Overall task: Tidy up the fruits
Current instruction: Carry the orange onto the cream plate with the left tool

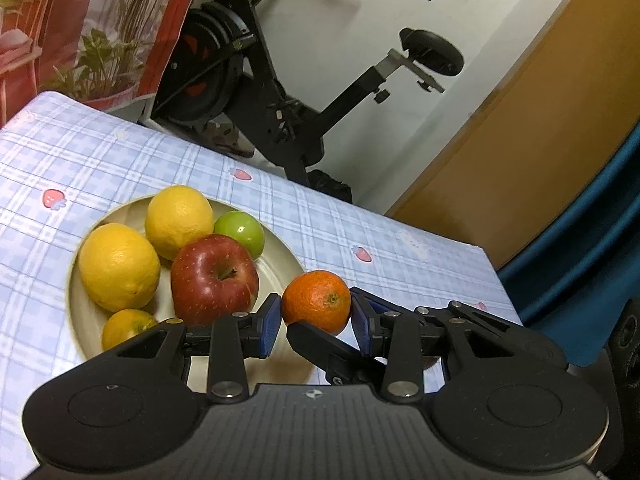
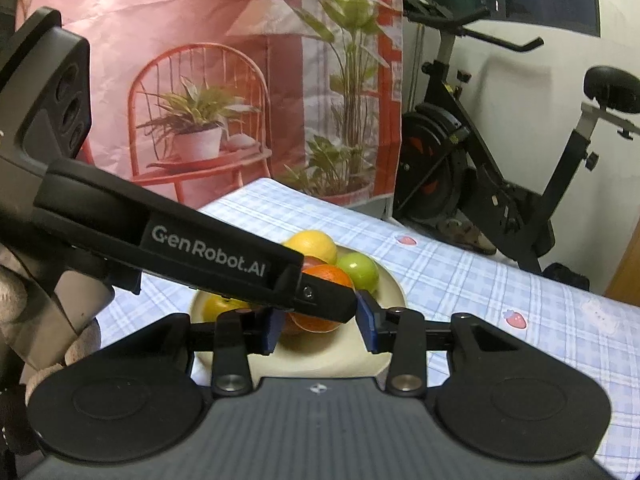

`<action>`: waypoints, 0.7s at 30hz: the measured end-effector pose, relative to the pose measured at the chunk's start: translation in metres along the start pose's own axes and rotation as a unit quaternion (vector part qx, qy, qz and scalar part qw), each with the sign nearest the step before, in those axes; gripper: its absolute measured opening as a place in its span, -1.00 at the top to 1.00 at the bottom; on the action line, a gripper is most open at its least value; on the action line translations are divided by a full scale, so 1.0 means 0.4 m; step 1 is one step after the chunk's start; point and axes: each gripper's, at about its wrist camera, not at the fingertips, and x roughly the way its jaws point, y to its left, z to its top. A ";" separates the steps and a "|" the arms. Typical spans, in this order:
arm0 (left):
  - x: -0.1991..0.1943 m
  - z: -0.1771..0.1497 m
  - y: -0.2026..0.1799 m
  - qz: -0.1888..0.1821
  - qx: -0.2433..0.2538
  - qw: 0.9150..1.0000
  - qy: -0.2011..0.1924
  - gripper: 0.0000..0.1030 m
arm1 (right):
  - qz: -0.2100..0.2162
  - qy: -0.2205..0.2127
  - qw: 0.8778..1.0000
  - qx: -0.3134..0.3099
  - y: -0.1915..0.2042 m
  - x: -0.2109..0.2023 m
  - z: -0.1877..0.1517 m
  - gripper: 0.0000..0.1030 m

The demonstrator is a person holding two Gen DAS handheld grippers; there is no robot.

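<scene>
Judging from how the fruit lies, the sorting is close to done: the plate on the checked bench already carries two lemons, a red apple, a small green fruit and a small orange one at its near rim. The one piece not yet down is the orange, held off the bench just beside the apple, over the plate's near right part. The left gripper has its jaws narrow, with both blue pads pressed on the orange. The right gripper also has its jaws set narrow around the same orange, but the left tool's finger crosses in front, so I cannot tell whether its pads press on the fruit. What seems left is to set this orange down and let go. No other loose fruit shows on the bench. The plate is crowded at the back and left, and its only bare patch is at the near right, so the orange probably belongs there. The two tools overlap closely and could knock each other or nudge the apple. The bench's far edge runs well behind the plate, with an exercise bike beyond it. Its right corner is nearer, but open cloth lies between.
</scene>
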 end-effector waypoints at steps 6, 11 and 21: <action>0.058 0.002 0.003 0.005 0.002 1.000 0.019 0.21 | -0.006 0.019 1.000 0.017 -0.041 0.040 -0.015 0.20; 0.093 0.000 0.015 0.011 -0.003 1.000 0.028 0.23 | -0.012 0.041 0.999 0.017 -0.062 0.084 -0.022 0.19; 0.101 -0.001 -0.007 0.043 0.014 0.999 0.030 0.22 | -0.006 0.066 0.998 0.011 -0.079 0.121 -0.018 0.18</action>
